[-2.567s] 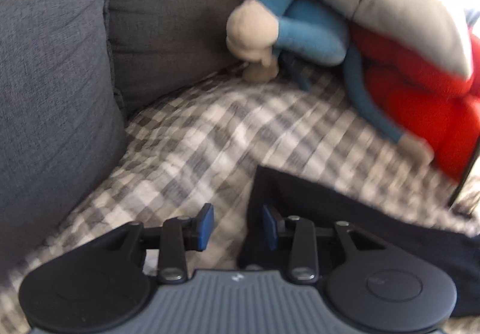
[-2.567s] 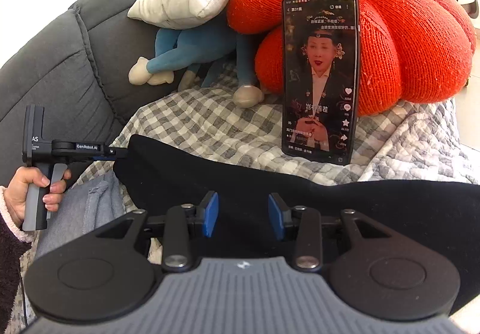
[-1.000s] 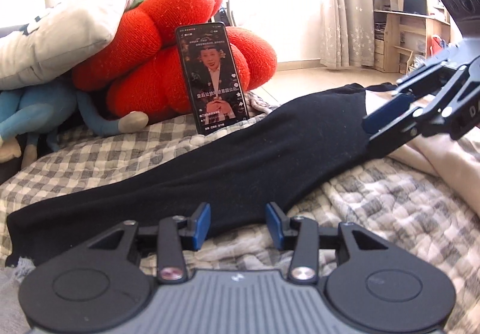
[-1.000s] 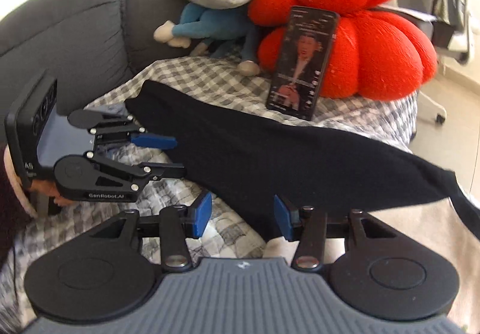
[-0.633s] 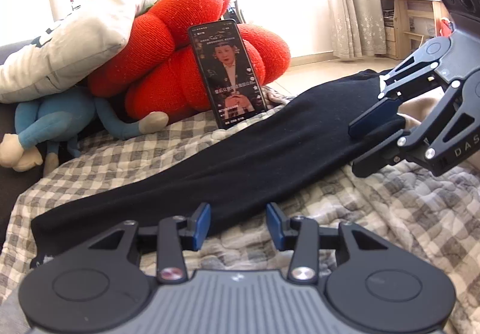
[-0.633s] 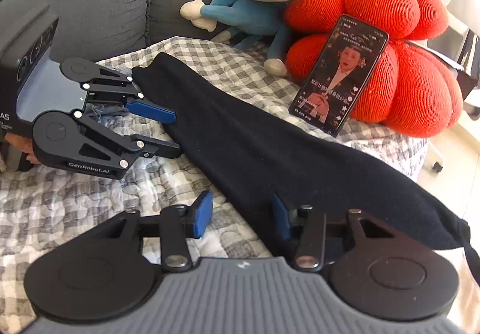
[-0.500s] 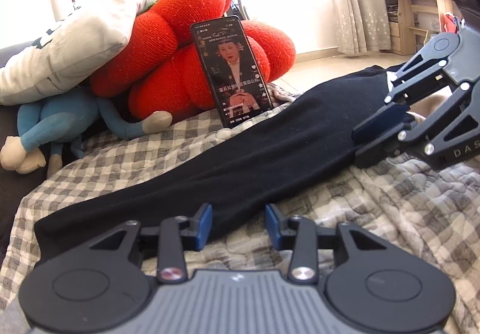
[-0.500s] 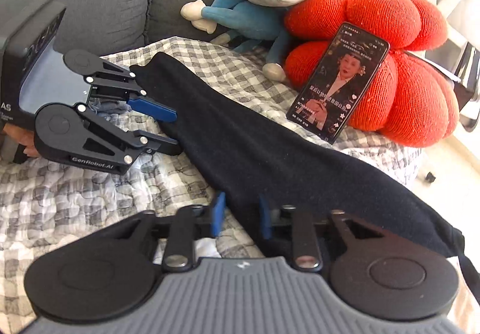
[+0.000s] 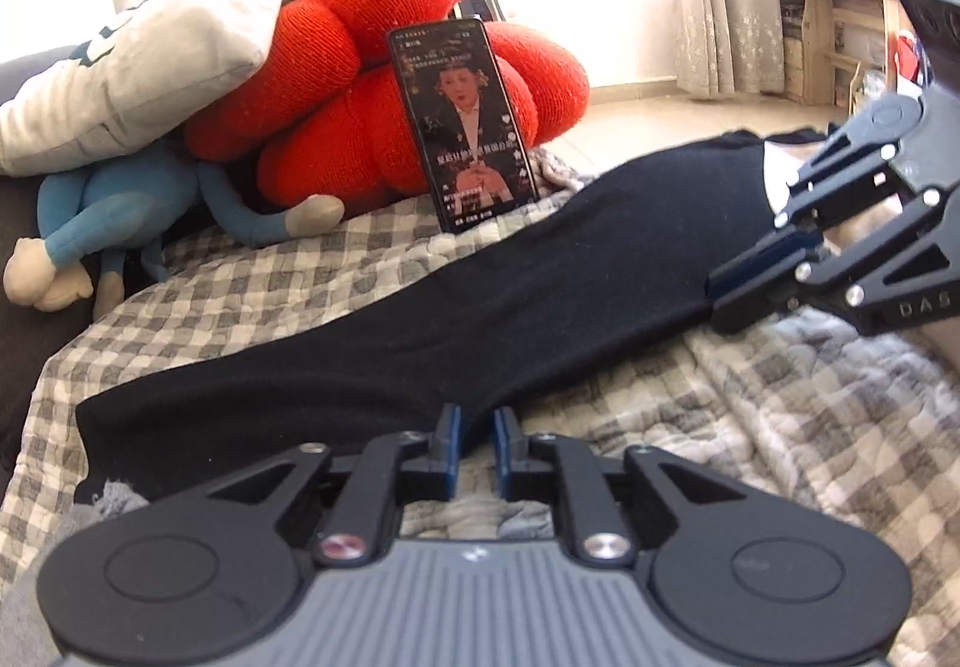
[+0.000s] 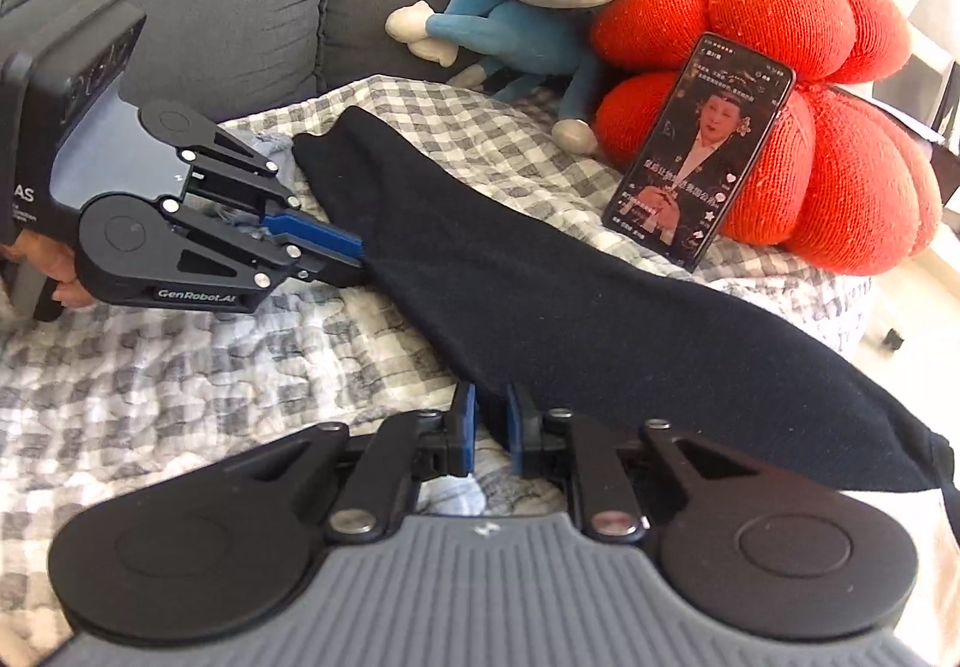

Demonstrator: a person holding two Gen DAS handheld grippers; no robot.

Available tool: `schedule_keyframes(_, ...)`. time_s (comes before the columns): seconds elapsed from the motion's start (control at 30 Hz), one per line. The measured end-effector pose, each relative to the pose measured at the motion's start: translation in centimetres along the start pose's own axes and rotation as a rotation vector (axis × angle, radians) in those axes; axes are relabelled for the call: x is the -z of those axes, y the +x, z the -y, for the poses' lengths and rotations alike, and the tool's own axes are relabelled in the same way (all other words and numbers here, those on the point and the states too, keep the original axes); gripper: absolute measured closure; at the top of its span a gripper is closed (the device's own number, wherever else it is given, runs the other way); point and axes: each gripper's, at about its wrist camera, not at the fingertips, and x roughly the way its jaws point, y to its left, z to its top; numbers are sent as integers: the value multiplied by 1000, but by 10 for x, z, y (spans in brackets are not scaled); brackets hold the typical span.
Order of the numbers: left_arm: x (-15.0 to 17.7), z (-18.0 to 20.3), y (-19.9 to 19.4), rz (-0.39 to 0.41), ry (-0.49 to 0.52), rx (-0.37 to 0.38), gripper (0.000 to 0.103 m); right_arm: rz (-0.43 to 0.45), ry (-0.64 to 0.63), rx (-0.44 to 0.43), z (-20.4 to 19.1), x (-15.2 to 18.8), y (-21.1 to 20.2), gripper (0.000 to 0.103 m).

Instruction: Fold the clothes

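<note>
Left gripper (image 9: 476, 448): blue pads pinch the black garment's near edge.
Right gripper (image 10: 490, 430): clamped on the same edge.
Black garment (image 9: 456, 301): long, matte knit strip across the crinkled checked blanket (image 9: 780, 427).
Phone (image 9: 463, 124): leans on ribbed red cushion (image 9: 336, 127).

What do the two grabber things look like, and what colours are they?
Both match. The left gripper and right gripper have black metal linkage bars with silver screws, blue finger pads and a ribbed grey body with round black discs. White letters on the left one's side read "GenRobot.AI".
</note>
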Motion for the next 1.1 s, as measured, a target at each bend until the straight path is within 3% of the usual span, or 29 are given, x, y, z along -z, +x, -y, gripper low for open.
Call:
schedule_keyframes(0.13,-5,-11,-5,58,-126,57,61,-5,64,-82,7,-2,-9,85)
schedule_keyframes(0.23,-7,-17,4,37,-191,31,61,-17,125,-84,9,-5,-11,85)
schedule_keyframes(0.33,-5,-17,17,-64,-192,3,61,-40,165,-58,12,-8,-17,85)
schedule_keyframes(0.43,-7,-12,12,-88,-191,-12,61,-40,190,-46,16,-10,-33,84)
schedule_keyframes(0.6,-14,4,-1,-84,-194,-3,58,-34,238,6,23,-8,-60,65)
schedule_keyframes(0.83,-27,40,-23,-67,-238,157,57,-62,312,118,32,9,-106,65)
schedule_keyframes(1.1,-18,78,-40,-132,-284,336,59,-121,434,247,36,52,-164,64)
